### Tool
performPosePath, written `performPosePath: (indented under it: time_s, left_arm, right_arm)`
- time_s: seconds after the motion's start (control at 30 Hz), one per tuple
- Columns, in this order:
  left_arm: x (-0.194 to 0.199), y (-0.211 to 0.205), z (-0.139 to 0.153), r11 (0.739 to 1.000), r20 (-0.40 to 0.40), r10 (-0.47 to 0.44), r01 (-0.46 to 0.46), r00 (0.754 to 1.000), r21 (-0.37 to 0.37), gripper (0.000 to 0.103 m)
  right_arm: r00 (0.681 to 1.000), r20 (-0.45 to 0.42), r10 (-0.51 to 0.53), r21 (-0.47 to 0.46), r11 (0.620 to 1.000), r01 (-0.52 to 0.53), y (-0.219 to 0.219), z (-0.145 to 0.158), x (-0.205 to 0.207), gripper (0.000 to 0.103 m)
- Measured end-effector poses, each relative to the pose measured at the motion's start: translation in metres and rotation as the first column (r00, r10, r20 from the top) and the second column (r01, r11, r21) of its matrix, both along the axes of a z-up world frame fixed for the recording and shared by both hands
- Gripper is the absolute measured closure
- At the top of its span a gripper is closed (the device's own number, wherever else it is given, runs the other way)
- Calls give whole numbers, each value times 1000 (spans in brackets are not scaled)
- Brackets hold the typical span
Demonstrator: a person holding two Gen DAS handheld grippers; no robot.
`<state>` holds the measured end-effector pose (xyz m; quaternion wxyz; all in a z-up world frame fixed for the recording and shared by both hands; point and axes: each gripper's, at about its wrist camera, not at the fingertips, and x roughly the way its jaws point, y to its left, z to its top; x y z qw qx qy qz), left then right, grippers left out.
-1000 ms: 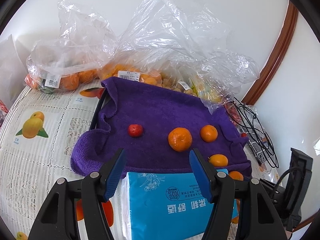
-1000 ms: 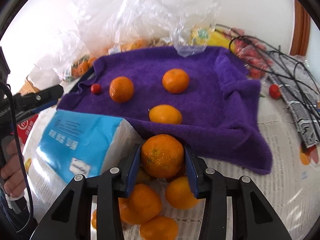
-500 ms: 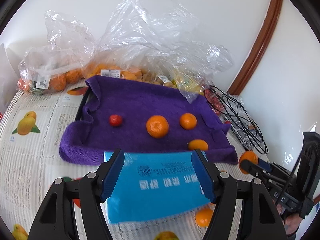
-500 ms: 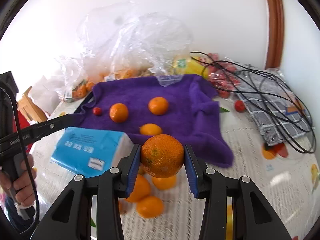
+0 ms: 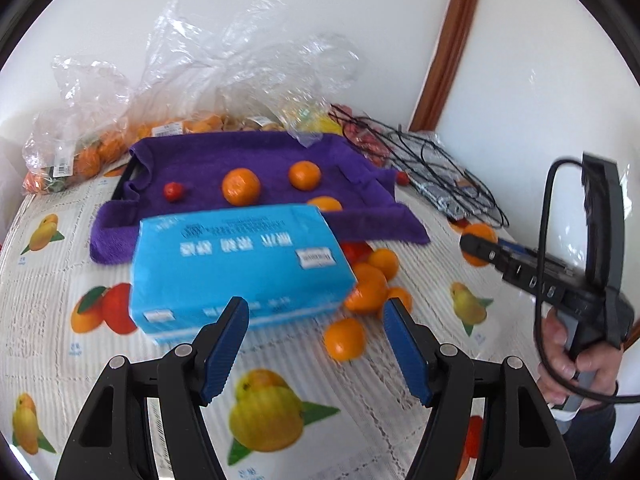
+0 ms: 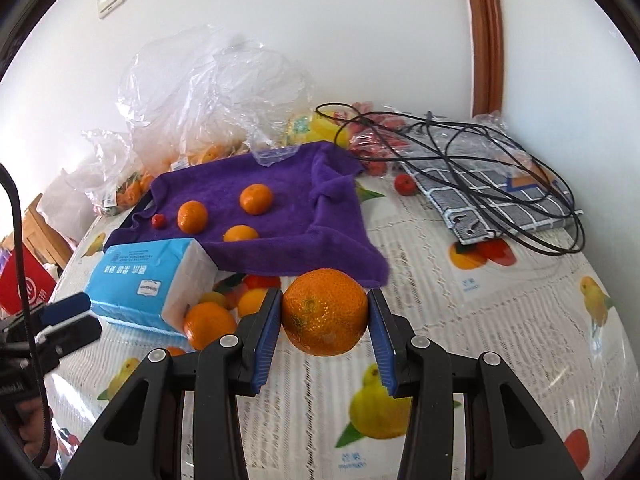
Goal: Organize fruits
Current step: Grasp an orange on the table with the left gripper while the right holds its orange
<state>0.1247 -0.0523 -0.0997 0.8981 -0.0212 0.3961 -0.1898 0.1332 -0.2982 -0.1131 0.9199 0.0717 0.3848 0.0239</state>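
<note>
Bags [image 5: 80,148] of clear plastic are lying left of the purple towel [image 5: 256,172], holding small oranges, with more crumpled plastic rising behind the towel's far edge.

Tissue pack [image 5: 236,268], blue, is lying on the fruit-printed tablecloth [image 5: 40,300], overlapping the towel's near edge.

Left gripper [image 5: 316,332] is hovering over the tablecloth just short of the tissue pack, on the near side of the towel. Its blue pads are standing apart with nothing between them; the jaws have just been opening a little further.

Cherry tomato [image 5: 174,192] is sitting on the towel toward its left side.

Three oranges are resting on the towel: a larger one [image 5: 241,186] near the middle, a second [image 5: 305,175] to its right, a third [image 5: 325,204] at the near edge, partly hidden behind the tissue pack.

Loose oranges [image 5: 370,284] are clustering on the tablecloth just off the towel's near right corner, beside the tissue pack.

Right gripper [image 6: 323,320] is squeezing one large orange [image 6: 324,312] between its pads, held in the air off the towel's near right corner, with a person's hand [image 5: 576,360] on the handle.

Black cables [image 6: 460,152] are tangling over a checked cloth [image 6: 500,196] right of the towel, beside a packet of red fruit [image 6: 372,148] and a stray tomato [image 6: 405,184].
</note>
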Motion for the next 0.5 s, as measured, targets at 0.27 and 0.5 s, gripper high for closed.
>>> performPosePath:
  time_s: [0.27, 0.5]
  left_arm:
    - [0, -23, -25, 999, -68, -3, 6, 998, 36, 37]
    - [7, -38, -42, 999, -112, 6, 0, 994, 52, 44]
  right_arm:
    - [1000, 18, -21, -9, 1000, 21, -16, -1, -20, 60]
    - [1000, 9, -10, -11, 1000, 10, -20, -7, -26, 60]
